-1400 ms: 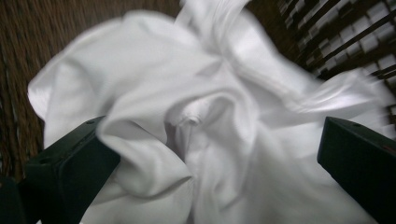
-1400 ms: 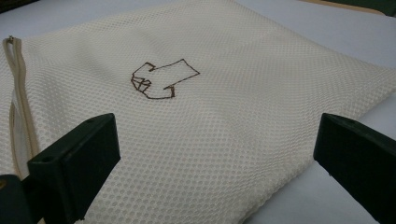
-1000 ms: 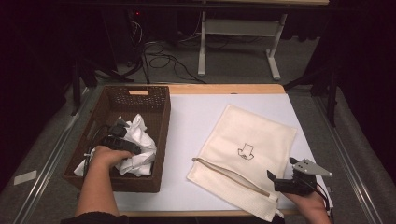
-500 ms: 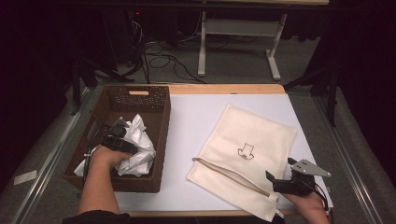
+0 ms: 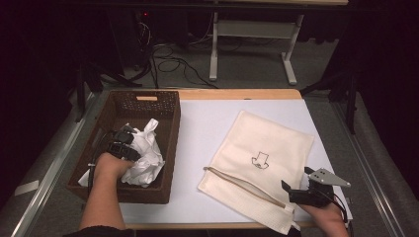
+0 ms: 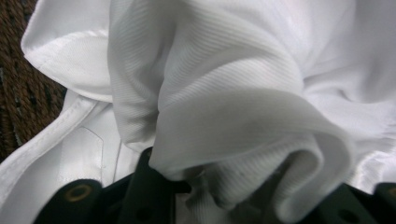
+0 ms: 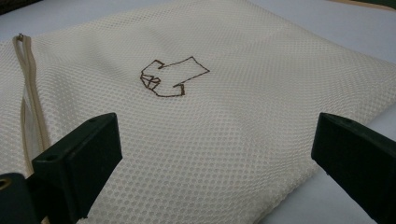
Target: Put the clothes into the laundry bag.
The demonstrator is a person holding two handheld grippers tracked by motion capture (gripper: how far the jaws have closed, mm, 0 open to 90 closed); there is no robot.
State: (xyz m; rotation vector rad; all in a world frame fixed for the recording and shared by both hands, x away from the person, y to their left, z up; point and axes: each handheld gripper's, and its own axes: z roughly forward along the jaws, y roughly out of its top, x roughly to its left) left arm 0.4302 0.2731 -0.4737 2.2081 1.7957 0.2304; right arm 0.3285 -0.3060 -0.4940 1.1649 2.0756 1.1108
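Tabletop's wicker basket point(image 5: 148, 106) holds white cloth point(image 5: 146, 153), left jaws just closed gripping it.

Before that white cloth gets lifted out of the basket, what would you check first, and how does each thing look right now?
1. Left gripper on the cloth: ok; its jaws have just been closing, with a fold bunched between them.
2. Grip firm enough to lift: cannot tell; the fold hides the pads.
3. Cloth free of the basket: cannot tell; part lies under the hand.
4. Mesh bag lying flat on the table: ok.
5. Bag's zipper open for the cloth: cannot tell.
6. Right gripper ready at the bag: ok; jaws wide open by its near edge, holding nothing.
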